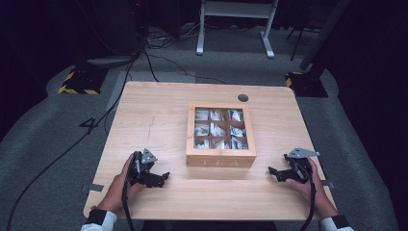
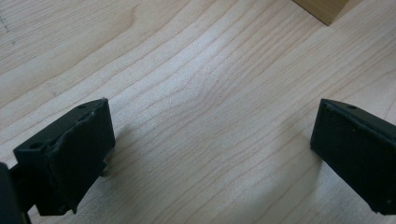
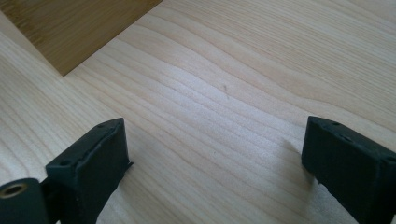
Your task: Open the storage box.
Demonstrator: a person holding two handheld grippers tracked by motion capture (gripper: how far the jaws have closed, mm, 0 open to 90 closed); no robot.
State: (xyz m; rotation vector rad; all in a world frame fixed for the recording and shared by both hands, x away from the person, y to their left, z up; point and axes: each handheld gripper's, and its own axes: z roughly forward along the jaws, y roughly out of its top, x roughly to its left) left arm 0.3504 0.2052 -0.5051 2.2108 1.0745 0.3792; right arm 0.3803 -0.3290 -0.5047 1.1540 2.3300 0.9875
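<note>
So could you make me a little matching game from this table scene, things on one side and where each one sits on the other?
Things:
1. tea box
2. left gripper
3. right gripper
4. round hole

Places:
A. near edge of the table, right of the box
B. far right part of the tabletop
C. middle of the table
D. near edge, left of the box

Pairs: 1-C, 2-D, 3-A, 4-B
</note>
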